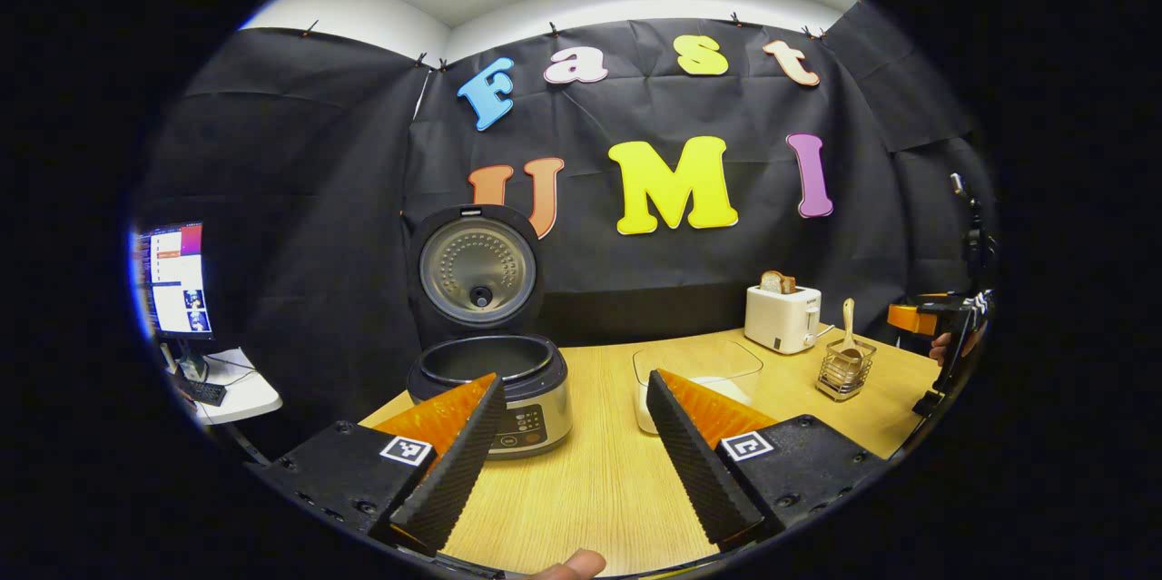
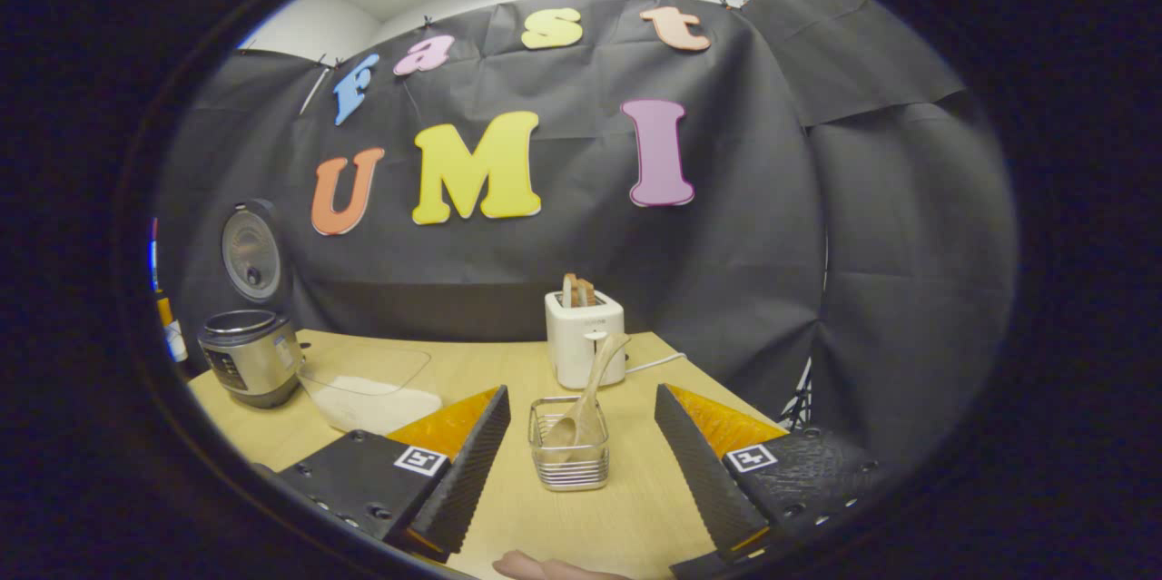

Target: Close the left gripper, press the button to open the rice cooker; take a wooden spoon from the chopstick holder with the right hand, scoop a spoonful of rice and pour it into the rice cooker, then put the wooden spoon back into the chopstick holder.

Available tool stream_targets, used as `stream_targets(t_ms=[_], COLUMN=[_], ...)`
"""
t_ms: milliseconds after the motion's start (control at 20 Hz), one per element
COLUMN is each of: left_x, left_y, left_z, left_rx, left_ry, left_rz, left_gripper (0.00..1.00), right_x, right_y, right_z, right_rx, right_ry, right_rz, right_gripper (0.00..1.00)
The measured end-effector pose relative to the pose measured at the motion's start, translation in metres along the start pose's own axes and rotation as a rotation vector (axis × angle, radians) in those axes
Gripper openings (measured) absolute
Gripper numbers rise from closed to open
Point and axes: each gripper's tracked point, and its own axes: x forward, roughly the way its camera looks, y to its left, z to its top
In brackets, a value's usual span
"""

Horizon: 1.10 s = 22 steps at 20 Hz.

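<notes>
Right gripper view has the rice cooker (image 2: 250, 353) lid up already, wooden spoon (image 2: 585, 398) untouched in the chopstick holder (image 2: 569, 457), both tongs apart.

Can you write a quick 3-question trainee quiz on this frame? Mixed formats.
1. True or false: the rice cooker has its lid up.
2. Multiple choice: where is the wooden spoon? A) in the clear rice container B) in the wire chopstick holder C) held by the right gripper
3. Short answer: how do the jaws of the left gripper stand?

Key
1. True: the lid stands upright behind the open pot.
2. B: it leans in the holder, bowl down, between the right gripper's open jaws, which are clear of it.
3. Open, spread apart, gripping nothing, with the cooker ahead of them.
</notes>
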Motion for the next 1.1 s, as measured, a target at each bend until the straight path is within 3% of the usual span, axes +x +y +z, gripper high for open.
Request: stream_targets(t_ms=[100,150,250,400,750,800,900,1100], left_x=[0.002,0.003,0.006,0.013,0.032,0.033,0.034,0.035], left_y=[0.002,0.003,0.006,0.006,0.014,0.013,0.012,0.009], left_z=[-0.004,-0.005,-0.007,-0.011,-0.038,-0.04,-0.042,-0.044], left_rx=[-0.007,-0.01,-0.014,-0.014,-0.001,0.001,-0.005,-0.016], left_ry=[0.013,0.015,0.019,0.018,0.09,0.095,0.102,0.108], left_rz=[0.009,0.012,0.017,0.017,0.043,0.038,0.033,0.02], left_gripper=[0.99,0.99,0.99,0.99,0.99,0.99,0.99,0.99], right_x=[0.032,0.05,0.08,0.124,0.198,0.201,0.213,0.217], right_y=[-0.002,-0.008,-0.013,-0.019,-0.019,-0.019,-0.015,-0.013], right_z=[-0.006,-0.007,-0.013,-0.02,-0.031,-0.035,-0.042,-0.051], right_rx=[-0.023,-0.024,-0.019,0.001,0.156,0.175,0.193,0.185], right_ry=[0.053,0.073,0.125,0.211,0.379,0.406,0.43,0.461], right_rz=[0.021,0.014,0.017,0.015,0.039,0.04,0.052,0.041], right_gripper=[0.92,0.95,0.92,0.96,0.94,0.85,0.8,0.4])
